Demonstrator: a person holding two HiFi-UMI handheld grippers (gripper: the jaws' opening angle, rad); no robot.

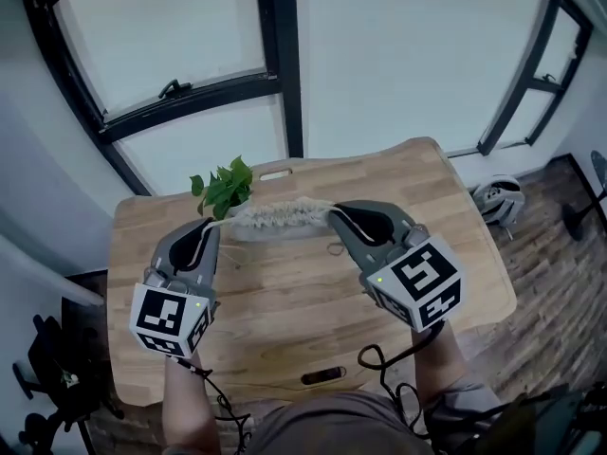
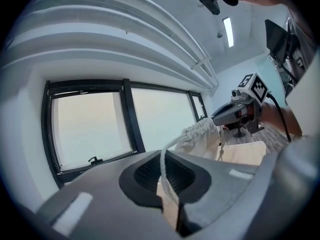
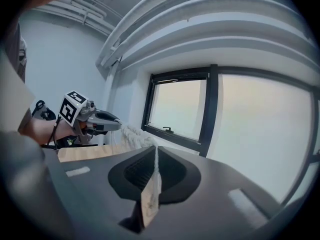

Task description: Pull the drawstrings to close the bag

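Note:
The cream drawstring bag point(image 1: 280, 218) hangs gathered between my two raised grippers, above the wooden table point(image 1: 285, 311). My left gripper point(image 1: 211, 226) is shut on a white drawstring point(image 2: 162, 159) with a tan end tag; the cord runs up to the puckered bag mouth point(image 2: 202, 133). At the bag's other end my right gripper point(image 1: 334, 214) is shut on the opposite drawstring point(image 3: 156, 159), which also has a tan tag. The cord leads to the bag point(image 3: 134, 134). Each gripper view shows the other gripper, the right gripper point(image 2: 235, 113) and the left gripper point(image 3: 97, 119). The bag's body is mostly hidden.
A green leafy plant point(image 1: 226, 186) stands at the table's far left edge, just behind the bag. A small dark object point(image 1: 322, 377) lies near the front edge. Large black-framed windows point(image 1: 275, 64) rise behind the table. A white device point(image 1: 500, 197) sits on the floor at right.

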